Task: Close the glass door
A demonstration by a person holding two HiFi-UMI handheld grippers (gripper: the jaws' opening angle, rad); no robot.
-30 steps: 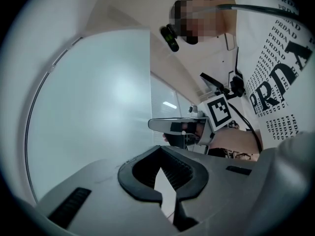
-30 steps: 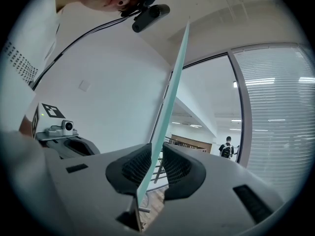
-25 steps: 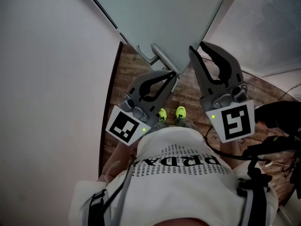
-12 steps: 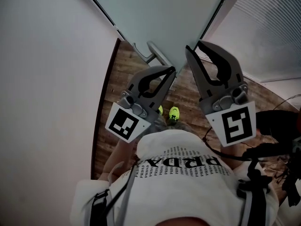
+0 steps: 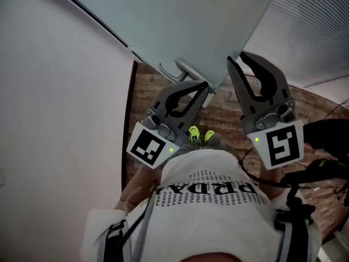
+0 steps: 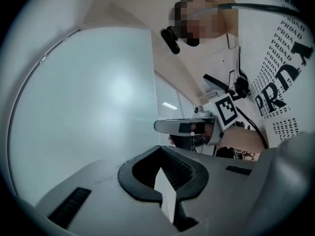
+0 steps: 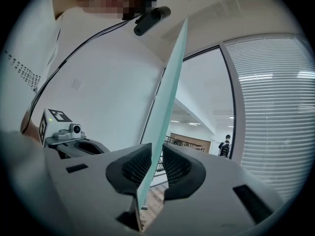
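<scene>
The frosted glass door stands ajar and fills the top of the head view. Its metal lever handle sticks out on my left side. My right gripper straddles the door's free edge, one finger on each face. In the right gripper view the pane runs edge-on between the pads, and the right gripper is shut on it. My left gripper is shut just below the handle, beside the door's edge. In the left gripper view the handle lies just past the left gripper, and the door fills the left.
A white wall with a dark skirting strip runs along the left. Wooden floor lies below. A window with blinds stands to the right, and black cables and gear lie at the right edge. A person stands far off beyond the opening.
The door's handle and both grippers have shifted a little right and down in the head view. The right gripper has stayed on the door's edge and the left stays shut.
</scene>
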